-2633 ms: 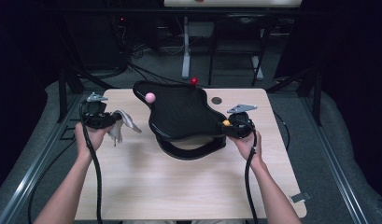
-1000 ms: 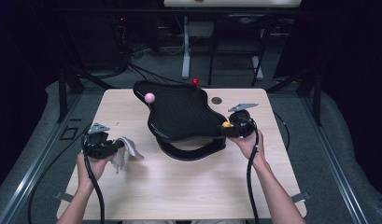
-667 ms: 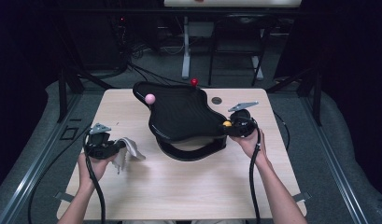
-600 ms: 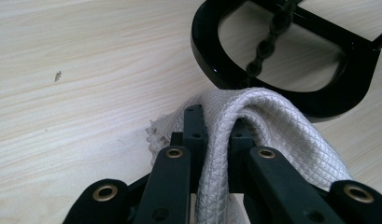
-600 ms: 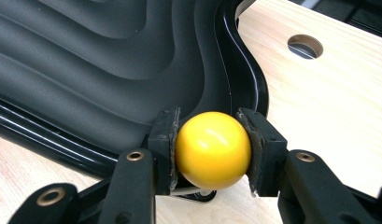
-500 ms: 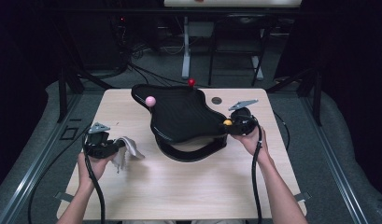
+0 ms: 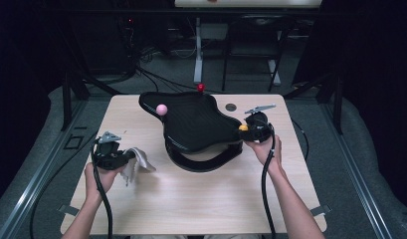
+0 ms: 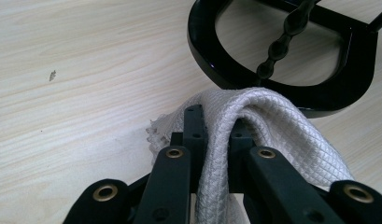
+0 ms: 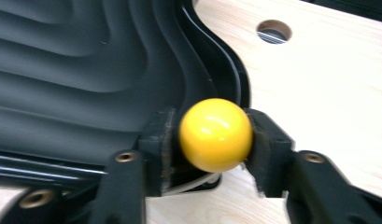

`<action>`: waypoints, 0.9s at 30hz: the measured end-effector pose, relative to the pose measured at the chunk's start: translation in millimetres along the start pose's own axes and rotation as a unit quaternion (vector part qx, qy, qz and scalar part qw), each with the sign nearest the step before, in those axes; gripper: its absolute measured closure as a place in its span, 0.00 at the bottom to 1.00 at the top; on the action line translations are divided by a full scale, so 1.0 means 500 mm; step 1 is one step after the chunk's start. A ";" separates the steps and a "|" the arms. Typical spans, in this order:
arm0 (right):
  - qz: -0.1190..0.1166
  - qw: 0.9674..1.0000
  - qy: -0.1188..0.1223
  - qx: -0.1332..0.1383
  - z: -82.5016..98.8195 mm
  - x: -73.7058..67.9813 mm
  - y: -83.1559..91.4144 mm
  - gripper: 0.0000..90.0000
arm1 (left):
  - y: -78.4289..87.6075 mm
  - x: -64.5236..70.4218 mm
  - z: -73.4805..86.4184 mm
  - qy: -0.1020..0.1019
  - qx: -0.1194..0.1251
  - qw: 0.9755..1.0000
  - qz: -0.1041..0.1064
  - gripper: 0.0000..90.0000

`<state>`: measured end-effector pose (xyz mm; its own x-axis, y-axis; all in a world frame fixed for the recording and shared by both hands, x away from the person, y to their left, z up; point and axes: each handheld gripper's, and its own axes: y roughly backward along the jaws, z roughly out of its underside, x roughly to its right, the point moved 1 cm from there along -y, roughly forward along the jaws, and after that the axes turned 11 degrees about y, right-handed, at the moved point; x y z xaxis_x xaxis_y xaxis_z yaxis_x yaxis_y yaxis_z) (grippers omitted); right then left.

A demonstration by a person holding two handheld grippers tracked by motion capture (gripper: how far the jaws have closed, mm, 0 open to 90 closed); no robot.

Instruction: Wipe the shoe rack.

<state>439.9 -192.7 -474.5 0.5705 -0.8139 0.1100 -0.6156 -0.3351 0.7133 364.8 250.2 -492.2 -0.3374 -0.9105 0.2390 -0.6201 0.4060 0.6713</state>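
a: since the earliest look, the left gripper [image 7: 122,158] has come back toward the person's edge of the bench [image 7: 191,209], carrying the cloth [image 7: 136,162] away from the black tray [image 7: 196,122]; over the last second neither hand has shifted.

b: and the right one?

a: the right gripper [image 7: 248,130] has just been closing, and now its jaws sit one on each side of the yellow ball [image 9: 215,134], pads pressing on it, at the tray's right edge.

b: start near. what is closest to the person?

a: the left gripper, well to the left of the tray. its jaws are pinched tight on the grey quilted cloth [image 8: 254,135], which is folded over them and hangs down to the bench.

b: what lies past the cloth?

a: in the left gripper view, the black curved base [image 8: 216,60] under the tray, just beyond the cloth's fold. i can't tell if they touch.

b: and the tray itself?

a: ribbed, black, wavy in outline, resting on that base in the middle of the bench. the yellow ball [image 7: 243,128] is at its right rim, gripped.

b: farther back?

a: a pink ball [image 7: 161,108] at the tray's left rear corner, a red ball [image 7: 201,87] at its far edge, and a round hole [image 7: 231,107] in the bench just right of that far edge.
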 end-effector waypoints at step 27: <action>0.030 0.999 0.001 0.024 -0.010 0.027 -0.009 0.55 | 0.006 -0.008 -0.002 0.005 0.005 1.000 0.004 0.92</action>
<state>452.9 -199.8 -472.7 0.5332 -0.8322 0.1521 -0.6733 -0.3085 0.6719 365.0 254.7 -490.6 -0.3348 -0.9082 0.2511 -0.6242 0.4133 0.6630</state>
